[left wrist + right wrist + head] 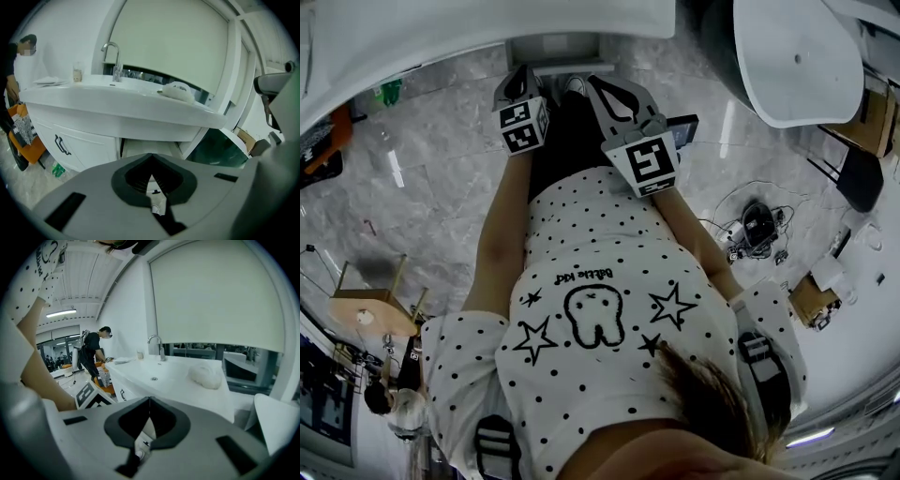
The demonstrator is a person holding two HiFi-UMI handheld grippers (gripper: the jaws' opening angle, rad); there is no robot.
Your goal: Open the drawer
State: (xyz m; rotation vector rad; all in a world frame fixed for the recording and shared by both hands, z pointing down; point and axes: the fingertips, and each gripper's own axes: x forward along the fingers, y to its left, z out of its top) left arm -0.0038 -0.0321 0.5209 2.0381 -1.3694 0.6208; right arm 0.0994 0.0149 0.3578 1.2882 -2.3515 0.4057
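Head view: sits above the person and faces steeply down over the dotted shirt (609, 309) to the marble floor (441, 159). The white tabletop (441, 37) lies along the top of the frame.
Left gripper view: rides on the left tongs (151, 157), low and near the tabletop, facing its front edge and the cabinet door (70, 145) beneath.
Right gripper view: rides on the right tongs (149, 401), higher up, looking across the tabletop's surface toward the window blind (215, 296).
Shared by both gripper views: the tabletop, faucet (111, 54), white bundle (178, 91), window blind and a bystander (91, 350) at the far end.
Shared with head view: the tabletop and both tongs.
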